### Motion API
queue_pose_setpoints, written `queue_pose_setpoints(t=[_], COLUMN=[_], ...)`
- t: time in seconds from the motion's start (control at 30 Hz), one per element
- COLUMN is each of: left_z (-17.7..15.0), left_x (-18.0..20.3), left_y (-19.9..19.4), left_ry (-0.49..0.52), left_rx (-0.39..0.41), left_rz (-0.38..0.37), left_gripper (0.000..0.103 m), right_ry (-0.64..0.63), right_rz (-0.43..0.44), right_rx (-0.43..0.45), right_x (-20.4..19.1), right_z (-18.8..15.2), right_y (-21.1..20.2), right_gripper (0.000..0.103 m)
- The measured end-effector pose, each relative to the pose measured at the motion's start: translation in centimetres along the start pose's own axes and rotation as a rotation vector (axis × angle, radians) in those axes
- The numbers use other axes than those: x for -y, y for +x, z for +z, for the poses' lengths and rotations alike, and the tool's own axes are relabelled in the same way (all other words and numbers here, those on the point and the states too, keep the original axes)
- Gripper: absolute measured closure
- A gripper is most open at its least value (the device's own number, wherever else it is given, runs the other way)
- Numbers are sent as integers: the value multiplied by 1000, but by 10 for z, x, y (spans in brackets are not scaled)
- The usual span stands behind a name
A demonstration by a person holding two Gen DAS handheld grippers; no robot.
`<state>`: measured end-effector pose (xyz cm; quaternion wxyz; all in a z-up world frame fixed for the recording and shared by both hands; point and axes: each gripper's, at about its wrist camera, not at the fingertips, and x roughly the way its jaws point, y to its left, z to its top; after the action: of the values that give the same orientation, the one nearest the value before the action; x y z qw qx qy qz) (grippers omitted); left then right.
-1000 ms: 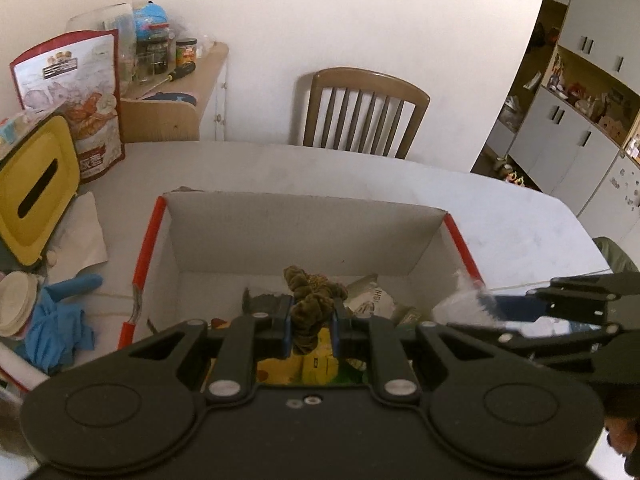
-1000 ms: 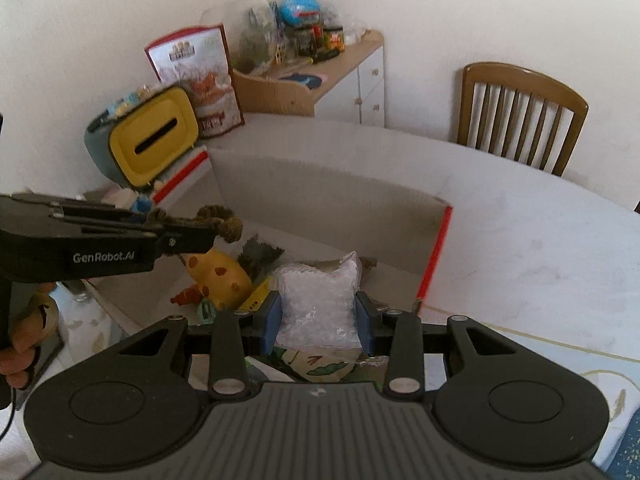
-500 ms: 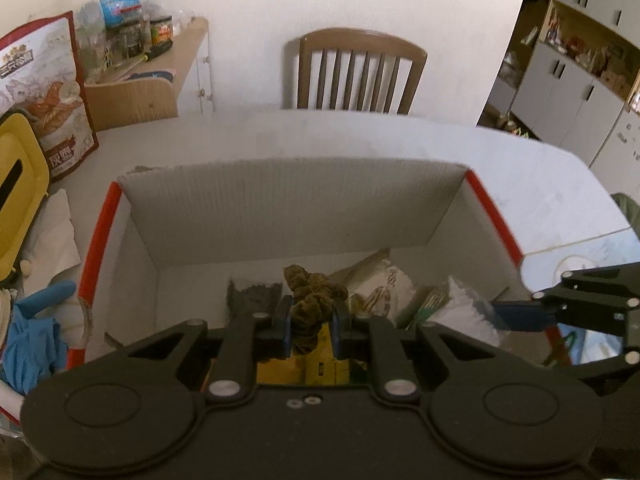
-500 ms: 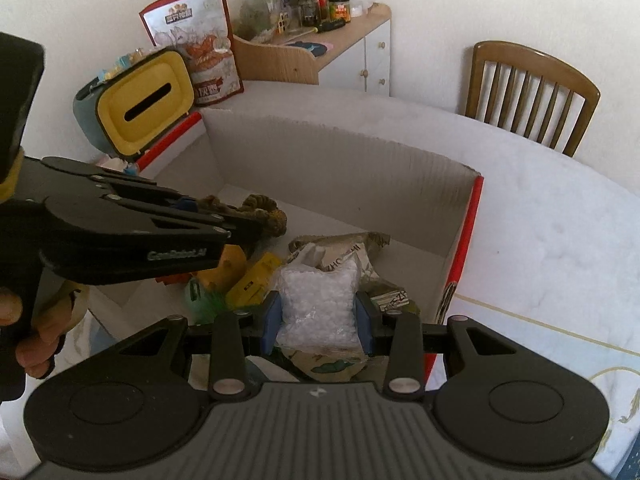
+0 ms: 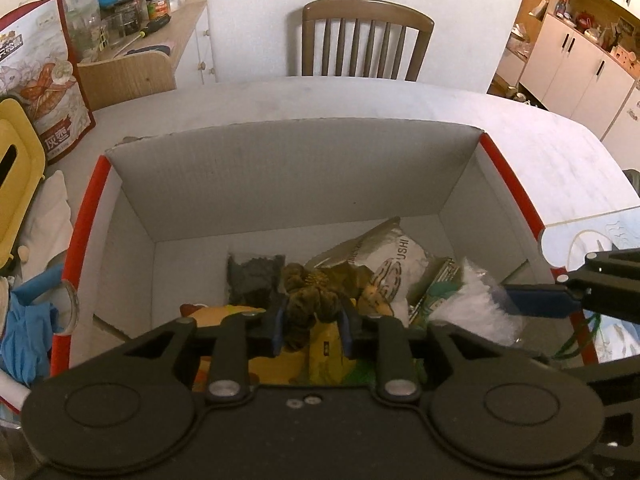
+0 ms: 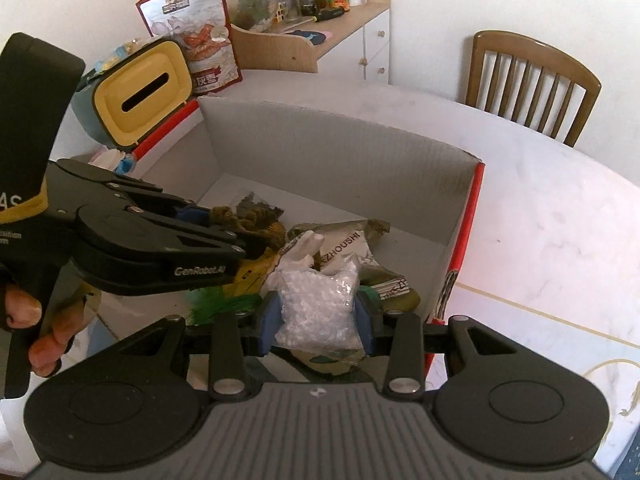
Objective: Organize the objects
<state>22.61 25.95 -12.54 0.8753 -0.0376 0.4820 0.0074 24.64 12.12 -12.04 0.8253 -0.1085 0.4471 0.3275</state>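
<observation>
While clamped, pellet bag [image 6: 316,304] between right hand-held gripper [image 6: 317,322] fingers.

- The left gripper [image 5: 311,326] is being held over the near part of the cardboard box [image 5: 280,168], its blue pads pressed against a brown scrunchie [image 5: 308,304].
- The right gripper [image 6: 316,320] is being held above the box's near right side, clamped on a clear bag of white bits [image 6: 318,300].
- The left handle is being gripped by a hand [image 6: 38,320] outside the box's left wall.
</observation>
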Motion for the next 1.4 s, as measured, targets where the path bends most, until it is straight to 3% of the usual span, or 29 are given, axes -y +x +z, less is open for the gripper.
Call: queue_pose_setpoints(t=[0.1, 0.17, 0.23, 0.7, 0.8, 1.2, 1.4], left_z=[-2, -2, -4, -13, -17, -32, -38], left_x=[0, 1, 1, 0, 1, 6, 12], left_y=[-4, -8, -14, -53, -65, -110, -128], left_ry=[-3, -7, -5, -34, -40, -69, -66], left_rx=[11, 22, 37, 102, 127, 197, 220], left_rz=[-1, -5, 9, -6, -11, -30, 2], left_gripper=[69, 54, 46, 37, 31, 20, 17], right_ry=[7, 19, 26, 29, 33, 41, 37], right_rz=[1, 17, 15, 42, 55, 86, 114], right_rx=[22, 28, 33, 113, 143, 240, 289], right_x=[1, 2, 3, 3, 4, 8, 7], right_z=[0, 0, 0, -8, -11, -33, -47], right_y=[-7, -12, -16, -63, -76, -122, -142], right_gripper=[50, 49, 48, 43, 39, 36, 31])
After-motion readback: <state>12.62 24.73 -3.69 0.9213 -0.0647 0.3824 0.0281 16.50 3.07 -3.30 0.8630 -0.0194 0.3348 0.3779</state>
